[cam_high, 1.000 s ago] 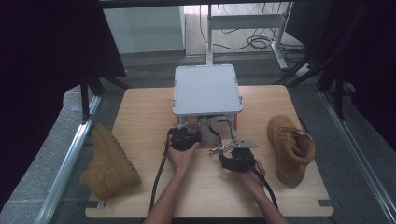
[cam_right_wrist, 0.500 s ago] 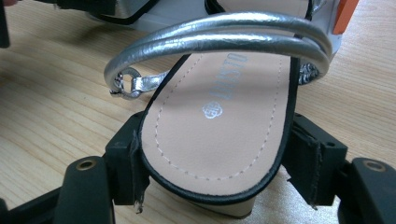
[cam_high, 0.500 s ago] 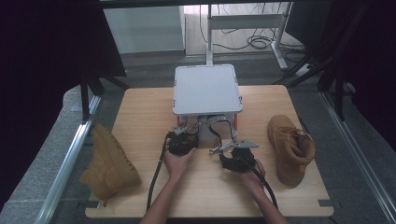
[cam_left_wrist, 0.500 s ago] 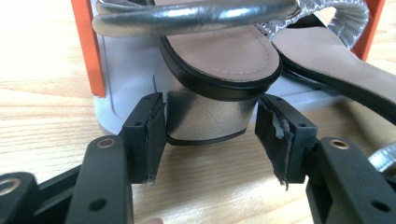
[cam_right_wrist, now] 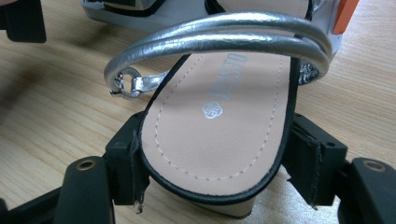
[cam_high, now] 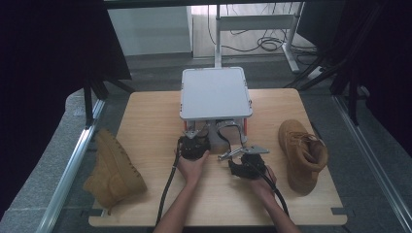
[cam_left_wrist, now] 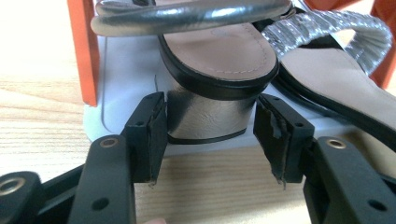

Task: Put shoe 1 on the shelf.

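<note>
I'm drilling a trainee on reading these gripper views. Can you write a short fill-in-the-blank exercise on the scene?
1. The right gripper is clamped on the heel end of a silver-strapped ____.
2. The left gripper has its jaws either side of the other sandal's block ____.
3. On the wooden table, a tan ____ lies at each side.
4. The sandals come from under a ____ lid.

Missing words: sandal; heel; boot; grey

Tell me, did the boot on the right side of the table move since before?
No. The right boot lies in the same spot near the table's right edge, at the same gap from the grey box as before.
</note>
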`<control>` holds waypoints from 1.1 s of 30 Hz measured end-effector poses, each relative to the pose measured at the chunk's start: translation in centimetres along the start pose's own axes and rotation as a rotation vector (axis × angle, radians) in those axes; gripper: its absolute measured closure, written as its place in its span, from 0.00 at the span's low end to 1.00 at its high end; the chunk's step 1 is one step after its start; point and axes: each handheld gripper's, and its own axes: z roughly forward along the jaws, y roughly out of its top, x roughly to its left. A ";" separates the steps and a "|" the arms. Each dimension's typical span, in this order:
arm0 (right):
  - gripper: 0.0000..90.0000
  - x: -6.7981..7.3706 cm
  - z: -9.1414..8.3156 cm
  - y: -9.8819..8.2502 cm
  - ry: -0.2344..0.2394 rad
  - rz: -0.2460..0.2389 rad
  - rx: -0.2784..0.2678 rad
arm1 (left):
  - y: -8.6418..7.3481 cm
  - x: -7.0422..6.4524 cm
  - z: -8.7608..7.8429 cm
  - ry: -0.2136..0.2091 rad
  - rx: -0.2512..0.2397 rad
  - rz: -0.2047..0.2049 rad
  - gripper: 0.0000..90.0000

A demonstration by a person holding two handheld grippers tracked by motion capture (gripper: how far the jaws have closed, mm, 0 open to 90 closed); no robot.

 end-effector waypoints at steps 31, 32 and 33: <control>0.37 0.1 -0.3 0.8 -0.039 0.064 -0.085 | 0.5 0.7 -0.1 -0.052 0.020 -0.008 0.50; 0.37 0.1 -0.2 0.8 -0.039 0.067 -0.087 | 0.5 0.7 -0.1 -0.052 0.020 -0.008 0.50; 0.37 0.1 -0.2 0.9 -0.040 0.070 -0.089 | 0.5 0.7 -0.1 -0.052 0.021 -0.008 0.50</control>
